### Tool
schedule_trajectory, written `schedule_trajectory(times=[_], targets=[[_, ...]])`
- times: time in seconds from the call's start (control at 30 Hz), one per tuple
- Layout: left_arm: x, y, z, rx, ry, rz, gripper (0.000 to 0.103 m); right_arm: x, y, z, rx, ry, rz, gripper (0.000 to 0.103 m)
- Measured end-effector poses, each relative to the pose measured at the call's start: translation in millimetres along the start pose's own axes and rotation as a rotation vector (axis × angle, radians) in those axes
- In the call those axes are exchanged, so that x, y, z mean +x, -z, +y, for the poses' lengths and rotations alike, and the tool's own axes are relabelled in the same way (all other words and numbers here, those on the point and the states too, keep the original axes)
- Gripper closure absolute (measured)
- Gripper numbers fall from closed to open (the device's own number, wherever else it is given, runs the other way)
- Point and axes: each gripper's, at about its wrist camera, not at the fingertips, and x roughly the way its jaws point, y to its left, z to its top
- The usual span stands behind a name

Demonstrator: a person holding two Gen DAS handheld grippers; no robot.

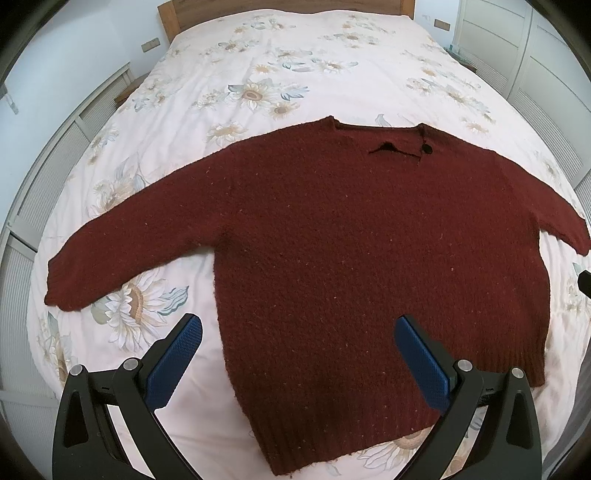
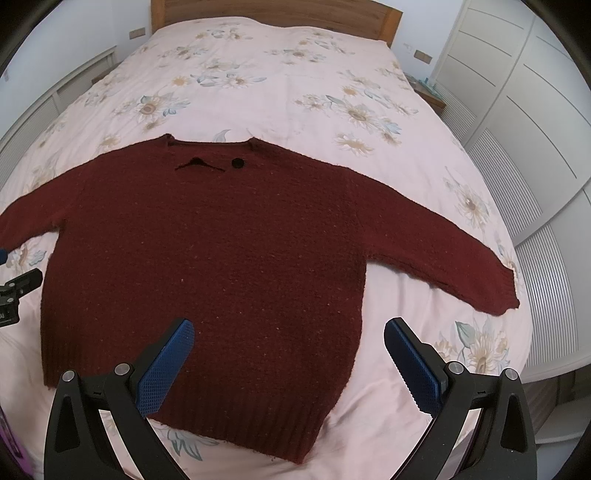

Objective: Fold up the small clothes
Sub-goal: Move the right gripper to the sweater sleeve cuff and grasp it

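- Dark red knit sweater (image 1: 369,266) lies flat, face up on bed w/ floral cover (image 1: 280,55), both sleeves spread out to the sides, neckline toward wooden headboard (image 2: 277,14).
- Left gripper (image 1: 297,332) above hem on sweater's left side; fingers (image 1: 177,362) spread wide, holding nothing.
- Right gripper (image 2: 288,336) above hem on right side; fingers (image 2: 166,365) also wide apart, empty.

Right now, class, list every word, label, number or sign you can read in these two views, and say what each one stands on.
None can be read.
The sweater shows no tag or print.
The floral bedspread carries only flowers.
White marks on the left gripper's body, at the left edge of the right wrist view: too small and cut off to read.
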Motion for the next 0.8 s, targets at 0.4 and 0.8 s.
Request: schedule_trajectory(times=[0.4,0.8], targets=[[13,-11,6,0.011,-0.024,0.011,0.001,24,-9,-44,0.103,-0.025,-0.044,0.000],[54,-54,21,-0.006,-0.032,0.028,0.001,132,-5,-255,0.557,0.116,0.060,0.000]])
